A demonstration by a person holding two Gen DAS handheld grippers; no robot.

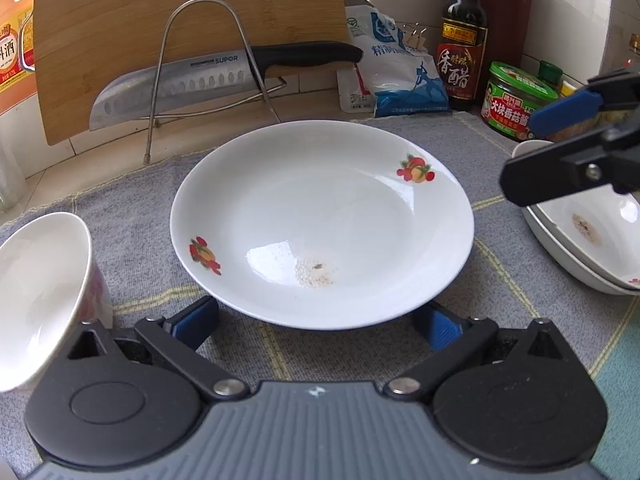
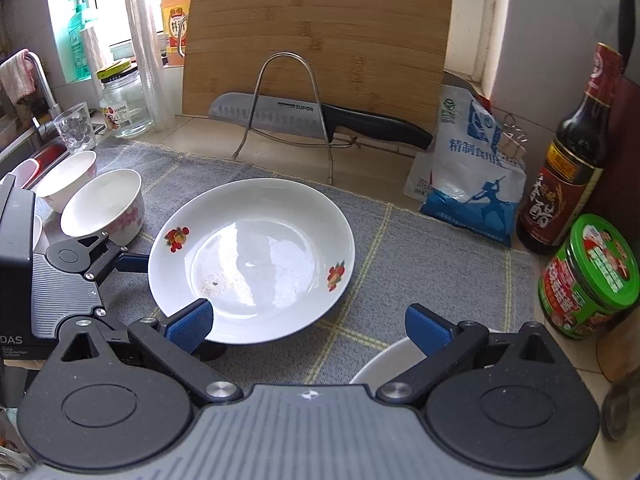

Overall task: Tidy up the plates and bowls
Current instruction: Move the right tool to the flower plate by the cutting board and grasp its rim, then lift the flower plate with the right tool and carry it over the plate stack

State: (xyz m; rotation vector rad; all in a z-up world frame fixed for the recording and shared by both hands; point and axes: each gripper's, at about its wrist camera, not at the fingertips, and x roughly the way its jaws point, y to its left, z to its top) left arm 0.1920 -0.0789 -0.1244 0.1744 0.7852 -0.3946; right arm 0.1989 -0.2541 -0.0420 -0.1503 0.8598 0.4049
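Note:
A white plate (image 1: 320, 224) with fruit decals lies on the grey cloth (image 1: 132, 200); it also shows in the right wrist view (image 2: 256, 260). My left gripper (image 1: 316, 326) is open, its blue pads at the plate's near rim, both partly under it. My right gripper (image 2: 310, 326) is open and empty, just above the plate's right-front edge. It shows at the right of the left wrist view (image 1: 560, 144). Stacked white plates (image 1: 592, 248) lie under it. White bowls with pink flowers (image 2: 104, 208) stand left of the plate; one shows close up (image 1: 40, 292).
A bamboo cutting board (image 2: 320, 36), a wire rack (image 2: 288, 112) and a knife (image 2: 320, 120) stand behind. A salt bag (image 2: 472, 176), vinegar bottle (image 2: 568, 168) and green-lidded jar (image 2: 592, 280) stand at the right. A glass (image 2: 76, 128) and jar (image 2: 122, 100) stand at the back left.

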